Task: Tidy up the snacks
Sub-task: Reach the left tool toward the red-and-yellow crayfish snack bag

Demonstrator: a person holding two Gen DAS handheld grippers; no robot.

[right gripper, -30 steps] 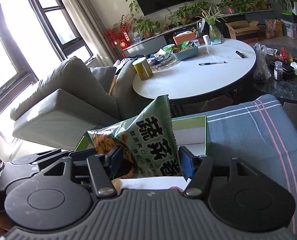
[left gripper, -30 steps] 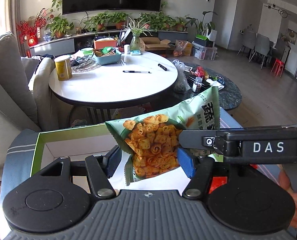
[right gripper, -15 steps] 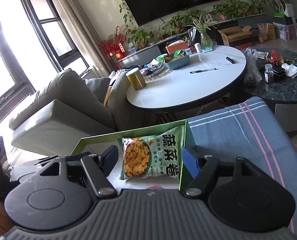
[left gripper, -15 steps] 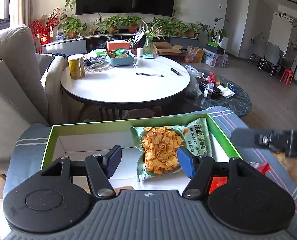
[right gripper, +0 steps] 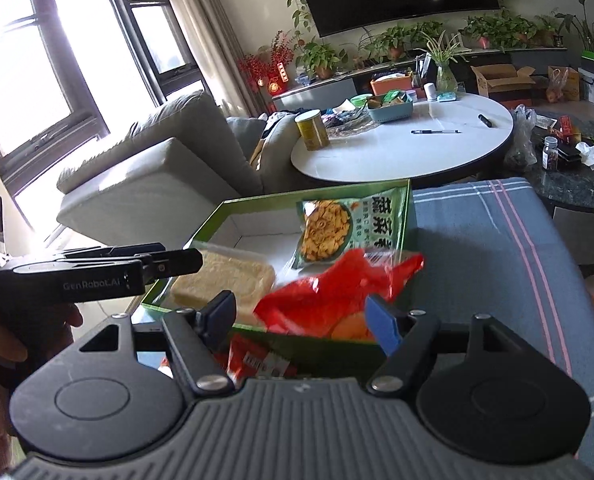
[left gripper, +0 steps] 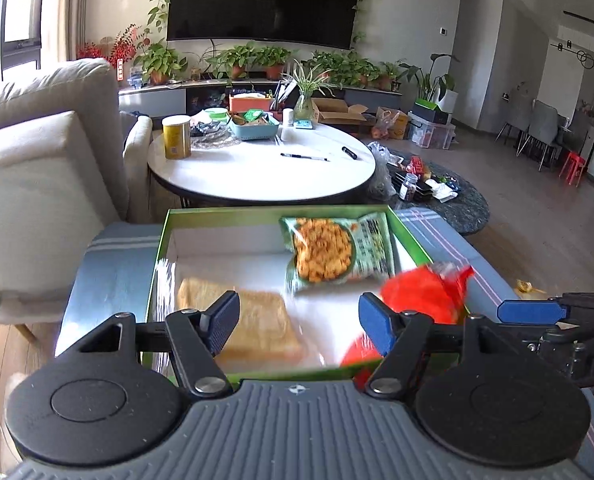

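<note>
A shallow green box point(left gripper: 225, 213) with a white floor rests on a blue striped cloth point(right gripper: 477, 248) covering a low seat. Inside, a green snack bag point(left gripper: 337, 250) printed with orange crisps lies flat in the far right corner, against the box's right wall. A clear-wrapped pale bread pack point(left gripper: 257, 320) lies at the near left of the box floor, apart from the green bag.

The left gripper point(left gripper: 299, 322) hovers over the near edge of the box, its jaws spread wide with nothing between them; the bread pack lies beneath its left finger.

The right gripper point(right gripper: 311, 318) is at the box's near right corner, jaws apart. A crumpled red snack bag point(right gripper: 337, 292) sits between its fingers, over the box's near rim; the frames are blurred there and do not show whether either pad touches it. In the left wrist view the same red bag point(left gripper: 425, 292) appears at the box's right rim, beside the right gripper's blue pad point(left gripper: 531, 312).

Another red packet point(right gripper: 257, 360) lies outside the box, just below its near wall.

Beyond stands a round white table point(left gripper: 257, 176) bearing a yellow can point(left gripper: 176, 137), a blue basket point(left gripper: 255, 128) and a pen point(left gripper: 303, 157). A grey sofa point(left gripper: 37, 168) stands to the left.
</note>
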